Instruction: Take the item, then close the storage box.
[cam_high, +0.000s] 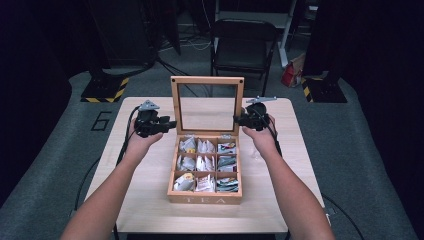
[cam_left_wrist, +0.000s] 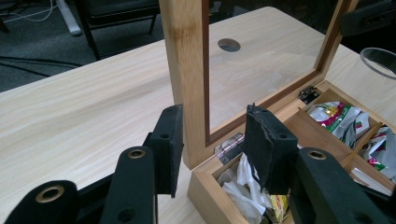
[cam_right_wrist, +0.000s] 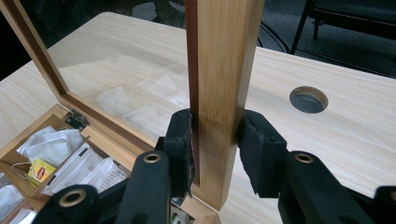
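The left tongs (cam_left_wrist: 212, 140) are being held around the lid's (cam_high: 207, 80) left side post, low down near the hinge. In the left gripper view one pad is touching the post's outer face, the other pad is standing apart on the glass side, so nothing is being clamped: released, with the post between the jaws. The right tongs (cam_right_wrist: 215, 140) are being held on the lid's right side post, both pads pressed against the wood just above the base: clenched on the lid.

In the high view the left tongs (cam_high: 167, 124) and right tongs (cam_high: 239, 120) are being held level at either edge of the upright lid, each gripped by a hand coming in from the bottom, with cables trailing back along the forearms.

The lid is being kept upright, a wooden frame around a glass pane, hinged at the back of the tea box (cam_high: 205, 197). The box is being shown open near the middle of the desk (cam_high: 150, 200), its front marked TEA. Nine compartments are being shown, filled with tea bags (cam_high: 205, 162) in white and coloured wrappers.

A round cable hole (cam_right_wrist: 308, 99) is being seen in the desk in the right gripper view. A black folding chair (cam_high: 243, 45) is standing behind the desk on grey carpet.
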